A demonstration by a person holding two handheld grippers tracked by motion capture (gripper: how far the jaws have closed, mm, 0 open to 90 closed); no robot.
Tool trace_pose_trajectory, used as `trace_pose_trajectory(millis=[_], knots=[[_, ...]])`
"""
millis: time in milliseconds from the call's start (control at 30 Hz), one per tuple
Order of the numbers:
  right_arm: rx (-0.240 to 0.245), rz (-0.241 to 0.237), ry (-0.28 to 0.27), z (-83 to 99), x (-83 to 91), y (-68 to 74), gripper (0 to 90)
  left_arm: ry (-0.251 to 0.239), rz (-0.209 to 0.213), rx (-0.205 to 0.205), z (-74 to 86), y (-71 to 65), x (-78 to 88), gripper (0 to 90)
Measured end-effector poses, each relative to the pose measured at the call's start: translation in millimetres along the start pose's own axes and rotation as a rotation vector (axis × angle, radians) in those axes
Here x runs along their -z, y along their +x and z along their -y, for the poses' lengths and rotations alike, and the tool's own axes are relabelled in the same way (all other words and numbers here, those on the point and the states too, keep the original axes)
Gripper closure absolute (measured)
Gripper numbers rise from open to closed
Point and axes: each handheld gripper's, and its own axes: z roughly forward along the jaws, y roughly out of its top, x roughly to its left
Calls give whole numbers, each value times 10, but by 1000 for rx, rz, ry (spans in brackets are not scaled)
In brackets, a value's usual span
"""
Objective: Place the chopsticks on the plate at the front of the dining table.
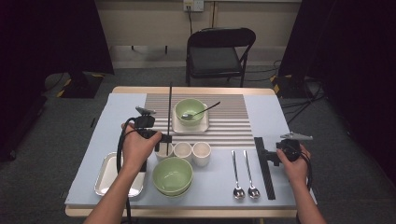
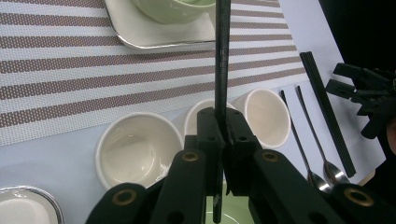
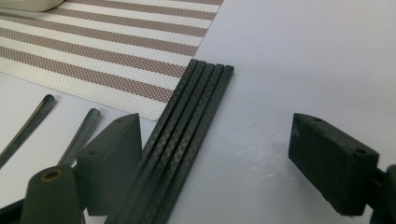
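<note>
Pale blue cloth covers the table (image 1: 275,116), striped mat (image 1: 229,123) toward the far edge, grey carpet and a black folding chair (image 1: 219,51) beyond. Left gripper (image 1: 159,137) is clamped on one upright black chopstick (image 1: 169,116) above the cups (image 1: 183,151). Right gripper (image 1: 273,156), jaws wide apart, sits at the remaining chopsticks (image 1: 264,168) near the right edge.

Saw black chopsticks (image 3: 180,140), pale green bowls (image 1: 173,175), white cups (image 2: 135,149), brown-and-white striped mat (image 1: 233,123), pale blue tablecloth (image 1: 268,112).
</note>
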Motion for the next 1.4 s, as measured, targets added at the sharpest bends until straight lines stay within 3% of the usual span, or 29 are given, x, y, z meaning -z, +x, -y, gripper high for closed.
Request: trace_pose_trajectory(millis=[1400], knots=[[21, 50, 20, 100, 89, -171, 161, 4, -23, 7, -43, 86, 33, 867]])
